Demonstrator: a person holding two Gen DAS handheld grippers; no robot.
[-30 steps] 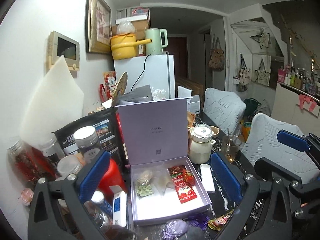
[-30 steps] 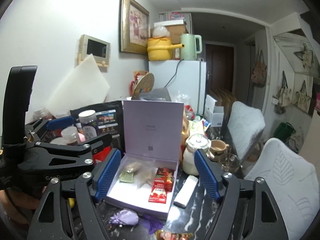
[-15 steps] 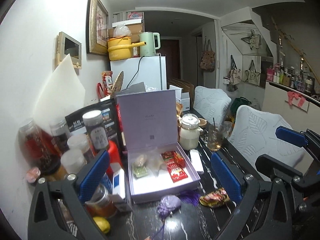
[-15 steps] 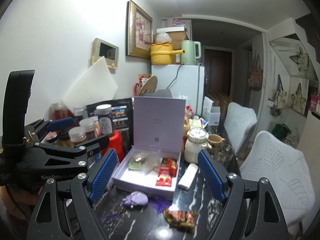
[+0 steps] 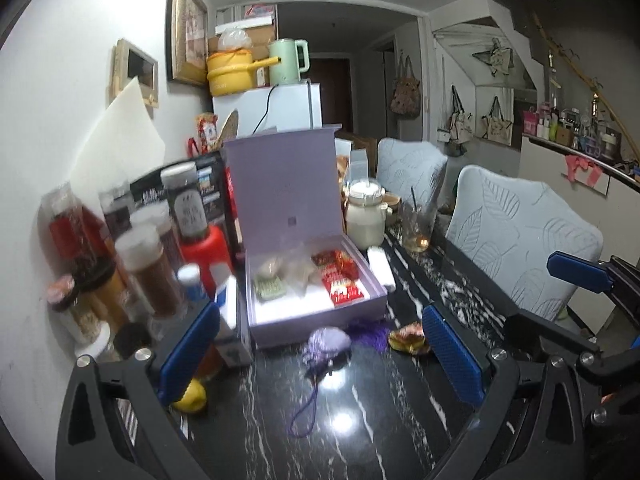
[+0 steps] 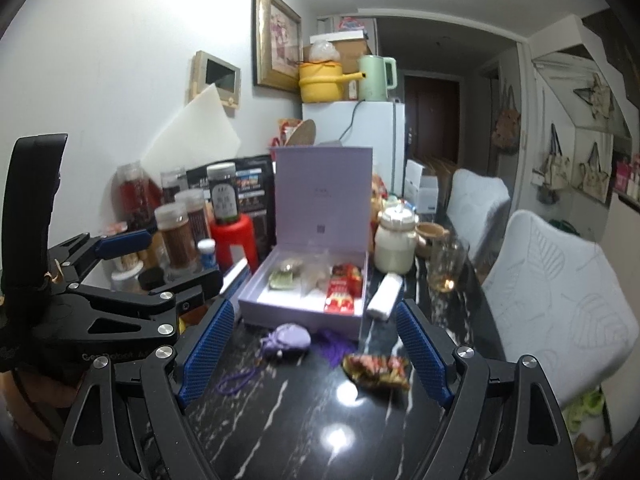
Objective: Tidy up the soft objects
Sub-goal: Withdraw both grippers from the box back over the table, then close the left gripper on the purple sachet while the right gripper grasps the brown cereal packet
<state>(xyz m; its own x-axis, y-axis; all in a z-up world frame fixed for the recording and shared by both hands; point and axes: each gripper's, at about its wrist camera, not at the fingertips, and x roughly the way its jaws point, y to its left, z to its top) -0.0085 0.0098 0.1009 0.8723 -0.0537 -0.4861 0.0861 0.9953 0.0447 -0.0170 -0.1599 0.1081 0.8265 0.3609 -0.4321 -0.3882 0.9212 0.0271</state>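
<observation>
Both grippers hover over the black marbled desk (image 5: 400, 420), fingers spread wide and holding nothing: the left gripper (image 5: 318, 354) frames the purple pouch (image 5: 326, 342), and the right gripper (image 6: 312, 350) brackets that same pouch (image 6: 288, 338) plus the patterned sachet (image 6: 376, 366). The pouch lies on the desk just in front of the open lilac box (image 5: 312, 304), its cord (image 5: 308, 408) trailing toward the camera, and the sachet (image 5: 408, 338) sits right of it, near the left gripper's right finger. A purple tassel (image 6: 334, 346) lies between pouch and sachet. Inside the box: red packets (image 6: 340, 292) at right, pale sachets at left. The left view alone picks up a lemon (image 5: 190, 398) by the left finger and the cluttered shelf (image 5: 576, 136) far right; the right view alone shows the left gripper's black frame from the side, with lettering starting "Gen", the rest too blurred to read. The box lid (image 6: 322, 200) stands upright with a small square code; its faint print is illegible. Jars (image 6: 180, 232) crowd the desk's left edge, and a white jar (image 6: 396, 240) and a glass (image 6: 446, 264) stand right of the box.
</observation>
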